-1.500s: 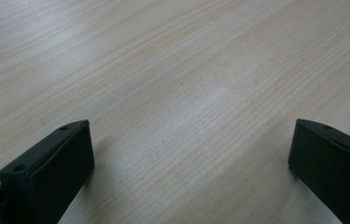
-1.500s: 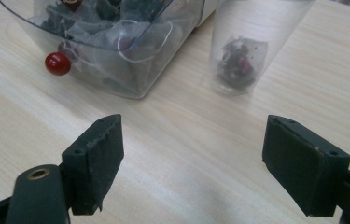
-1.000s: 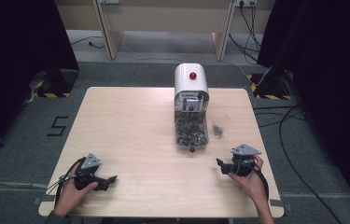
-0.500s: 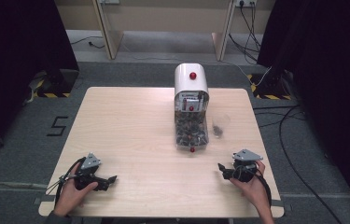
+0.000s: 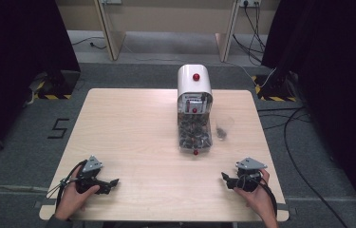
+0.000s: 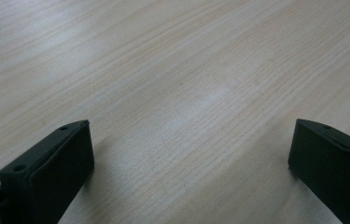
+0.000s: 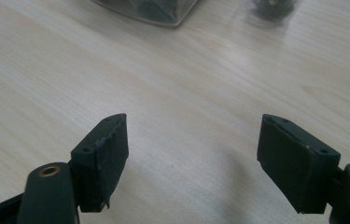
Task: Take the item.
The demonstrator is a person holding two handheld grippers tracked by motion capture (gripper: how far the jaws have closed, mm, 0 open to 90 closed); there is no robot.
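A dispenser (image 5: 194, 113) with a white domed top, red knobs and a clear bin of dark pieces stands at the table's middle right. Just right of it is a small clear cup (image 5: 223, 128) holding dark pieces. My left gripper (image 5: 112, 183) rests near the front left edge, pointing right, its jaws wide open over bare wood (image 6: 189, 140). My right gripper (image 5: 225, 179) sits near the front right edge, pointing left and open with nothing between its jaws (image 7: 193, 140). In the right gripper view, the bin's clear corner (image 7: 154, 10) and the cup (image 7: 273, 5) lie ahead.
The light wooden table (image 5: 128, 133) stands on grey carpet. Cables (image 5: 294, 142) run over the floor to the right, and dark curtains hang on both sides. A "5" mark (image 5: 59, 128) is on the floor at the left.
My right gripper has drawn back a little toward the table's front edge. The left gripper has stayed where it was.
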